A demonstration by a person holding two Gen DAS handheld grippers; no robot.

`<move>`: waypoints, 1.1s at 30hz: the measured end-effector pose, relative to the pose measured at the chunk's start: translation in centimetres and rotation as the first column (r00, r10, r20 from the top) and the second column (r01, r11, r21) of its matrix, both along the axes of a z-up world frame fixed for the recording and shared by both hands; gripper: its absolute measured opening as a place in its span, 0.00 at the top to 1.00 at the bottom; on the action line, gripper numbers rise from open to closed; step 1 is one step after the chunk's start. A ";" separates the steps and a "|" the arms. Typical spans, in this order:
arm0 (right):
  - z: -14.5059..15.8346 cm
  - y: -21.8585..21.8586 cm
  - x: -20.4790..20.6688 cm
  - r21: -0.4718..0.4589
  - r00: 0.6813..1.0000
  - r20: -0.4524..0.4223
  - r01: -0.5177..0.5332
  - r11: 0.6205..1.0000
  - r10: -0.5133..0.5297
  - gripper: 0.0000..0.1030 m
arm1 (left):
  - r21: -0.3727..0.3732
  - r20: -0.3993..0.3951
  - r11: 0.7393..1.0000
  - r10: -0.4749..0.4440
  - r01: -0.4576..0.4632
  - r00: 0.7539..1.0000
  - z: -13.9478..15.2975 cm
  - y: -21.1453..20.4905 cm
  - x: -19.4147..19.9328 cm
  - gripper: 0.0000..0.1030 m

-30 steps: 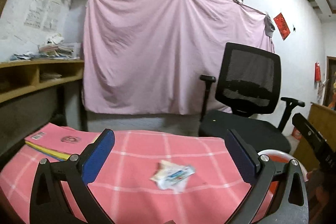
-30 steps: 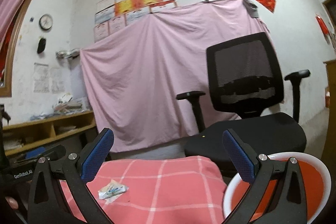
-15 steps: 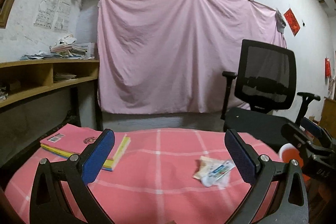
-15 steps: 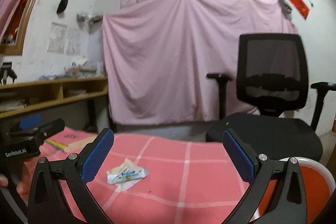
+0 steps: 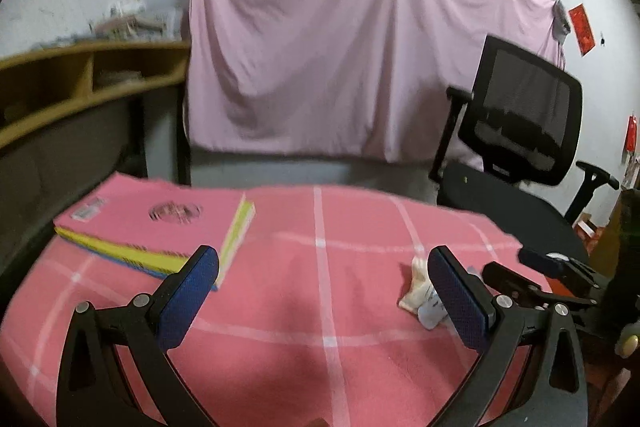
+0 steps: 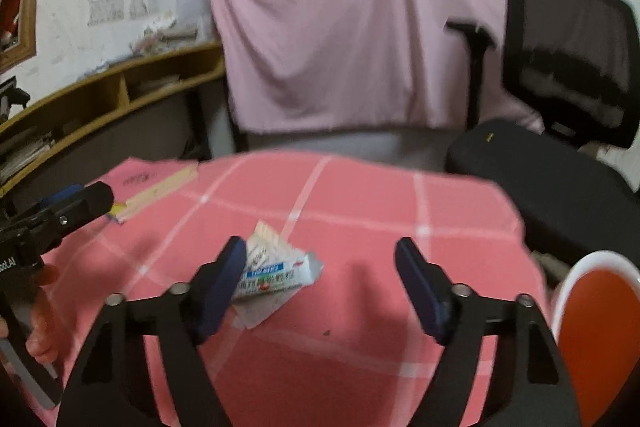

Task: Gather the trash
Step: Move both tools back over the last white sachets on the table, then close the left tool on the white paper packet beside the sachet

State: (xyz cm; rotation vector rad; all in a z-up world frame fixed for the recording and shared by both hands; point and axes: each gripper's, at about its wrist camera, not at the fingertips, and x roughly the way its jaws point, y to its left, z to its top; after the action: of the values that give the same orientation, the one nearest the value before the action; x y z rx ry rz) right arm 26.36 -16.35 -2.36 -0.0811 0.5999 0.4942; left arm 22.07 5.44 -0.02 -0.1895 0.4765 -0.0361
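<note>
A crumpled white wrapper with blue and green print lies on the pink checked tablecloth. My right gripper hovers just over it, and its jaws are closing. The wrapper sits between them, beside the left finger, and the pads do not press on it. My left gripper is open over bare cloth with nothing between its fingers. In the left wrist view the wrapper shows partly behind the right finger, with the right gripper just beyond it. A hand holds the left gripper at the left edge.
A stack of pink and yellow books lies at the table's far left. A red bin with a white rim stands off the right edge. A black office chair stands behind it, a wooden shelf on the left.
Both grippers have tipped down and come closer to the table. The right gripper has moved onto the wrapper and its jaws have narrowed. The left gripper stays wide.
</note>
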 end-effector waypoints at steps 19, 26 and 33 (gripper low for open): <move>-0.3 -2.4 0.2 0.052 0.995 -0.099 0.020 0.998 -0.015 0.94 | -0.152 -0.191 0.969 -0.220 0.192 0.957 -2.1 -3.0 4.7 0.39; -0.8 -4.4 1.5 0.139 0.985 -0.164 0.076 0.987 -0.053 0.93 | -0.168 -0.275 0.942 -0.329 0.292 0.903 -2.7 -5.4 7.3 0.70; -0.9 -4.1 1.2 0.140 0.985 -0.166 0.063 0.988 -0.039 0.93 | -0.113 -0.241 0.944 -0.327 0.309 0.914 -2.1 -6.1 6.2 0.93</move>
State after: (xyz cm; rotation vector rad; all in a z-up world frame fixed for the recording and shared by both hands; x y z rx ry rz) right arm 27.60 -20.47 -3.22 0.1137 0.7223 0.4962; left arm 28.26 -0.67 -2.11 -0.1873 0.7632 -0.3532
